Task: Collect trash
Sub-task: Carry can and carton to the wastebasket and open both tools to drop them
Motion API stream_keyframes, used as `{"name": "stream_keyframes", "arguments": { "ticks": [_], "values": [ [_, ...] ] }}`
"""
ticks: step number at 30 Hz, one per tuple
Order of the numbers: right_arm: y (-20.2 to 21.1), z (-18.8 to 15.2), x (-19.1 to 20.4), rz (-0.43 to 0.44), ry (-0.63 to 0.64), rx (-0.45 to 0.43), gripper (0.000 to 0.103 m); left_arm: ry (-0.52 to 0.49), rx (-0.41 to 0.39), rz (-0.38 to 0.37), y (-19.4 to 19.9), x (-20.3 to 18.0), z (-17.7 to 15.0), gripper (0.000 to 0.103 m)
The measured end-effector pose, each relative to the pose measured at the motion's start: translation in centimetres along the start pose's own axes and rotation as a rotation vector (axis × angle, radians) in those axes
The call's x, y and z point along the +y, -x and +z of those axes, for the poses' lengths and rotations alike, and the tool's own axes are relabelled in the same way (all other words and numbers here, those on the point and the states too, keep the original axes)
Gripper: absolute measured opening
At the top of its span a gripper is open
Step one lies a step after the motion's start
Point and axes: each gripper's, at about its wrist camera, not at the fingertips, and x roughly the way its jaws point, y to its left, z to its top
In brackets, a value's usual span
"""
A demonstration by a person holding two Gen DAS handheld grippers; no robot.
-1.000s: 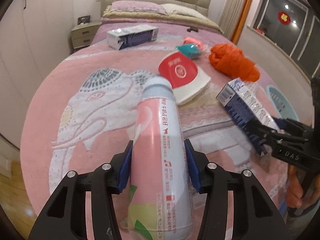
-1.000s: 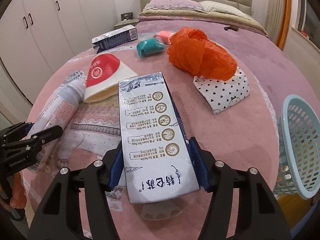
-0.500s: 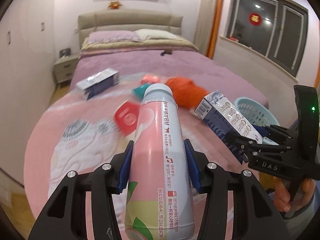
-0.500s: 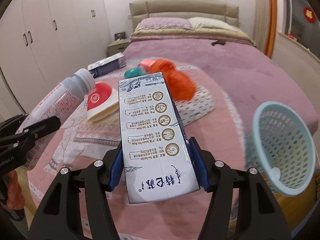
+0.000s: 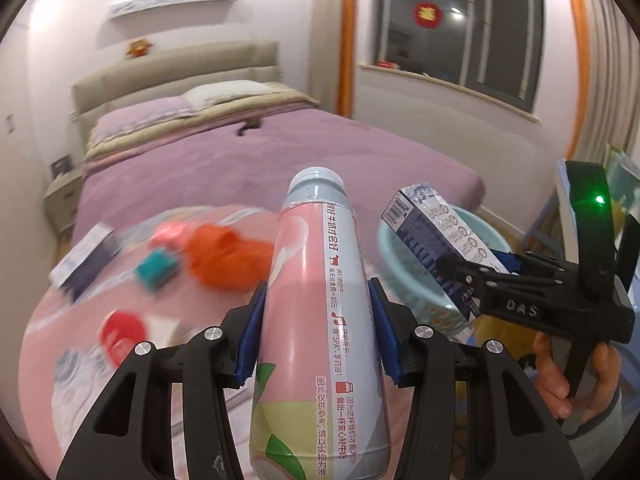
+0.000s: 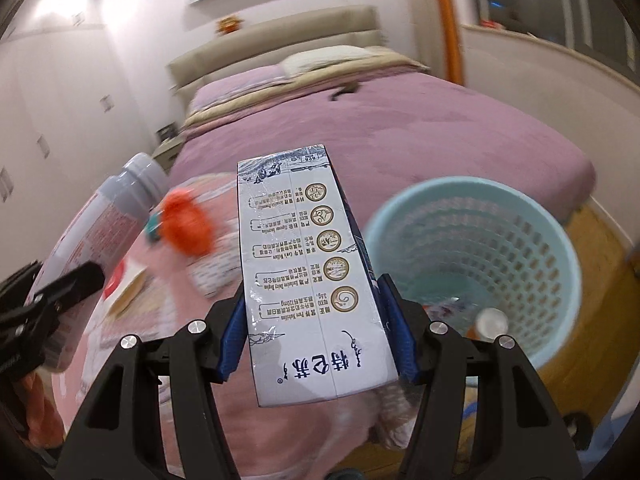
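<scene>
Across the room behind both tools stretches a bed [image 5: 280,152] with a purple cover, its near end draped in a pink blanket [image 5: 80,312] where blurred litter lies: an orange bag [image 5: 224,256], a teal packet [image 5: 156,272], a red-and-white pouch [image 5: 120,332] and a dark-sided carton [image 5: 84,264] toward the left edge. Beside the foot of the bed stands a pale blue perforated basket [image 6: 520,240], with a few small bits at its bottom. The left gripper [image 5: 316,332] pinches a pink bottle [image 5: 316,320] with a grey cap between its blue pads, lifted above the blanket. The right gripper [image 6: 316,328] clamps a white milk carton [image 6: 304,272] by its long sides, also lifted, just left of the basket's rim in its own view. A person's hand [image 5: 568,380] grips the right tool's handle.
</scene>
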Motion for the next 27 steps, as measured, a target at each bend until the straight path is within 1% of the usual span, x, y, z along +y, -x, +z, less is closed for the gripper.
{"name": "stream_keyframes", "arguments": {
  "ticks": [3,5,7,12,14,17,20,23,27],
  "values": [
    [0.0,0.4,-3.5,-0.054,-0.065,-0.008,0.057,-0.053,0.018,-0.035,-2.3,-2.7,1.4,0.047],
    [-0.2,0.6,-5.6,-0.121,-0.099,-0.012,0.057,-0.080,0.032,-0.060,-3.8,-4.3,2.1,0.047],
    [-0.5,0.7,-7.4,-0.164,-0.130,-0.014,0.057,-0.106,0.046,-0.080,-5.4,-6.0,2.8,0.047],
    [-2.2,0.5,-11.3,-0.221,-0.222,0.020,0.057,-0.135,0.097,-0.123,-10.0,-8.7,3.7,0.047],
    [-2.8,0.4,-12.5,-0.231,-0.247,0.035,0.057,-0.128,0.125,-0.146,-11.7,-9.3,3.8,0.047],
    [-3.8,0.0,-13.8,-0.244,-0.280,0.064,0.057,-0.099,0.178,-0.201,-14.2,-9.9,3.8,0.047],
    [-4.7,-0.4,-14.7,-0.254,-0.303,0.087,0.057,-0.092,0.204,-0.212,-15.8,-10.3,3.6,0.047],
    [-5.2,-0.7,-15.4,-0.263,-0.317,0.102,0.057,-0.086,0.224,-0.229,-16.8,-10.5,3.2,0.047],
    [-5.7,-1.0,-16.0,-0.253,-0.343,0.125,0.058,-0.092,0.224,-0.237,-17.0,-10.9,3.1,0.047]
  ]
}}
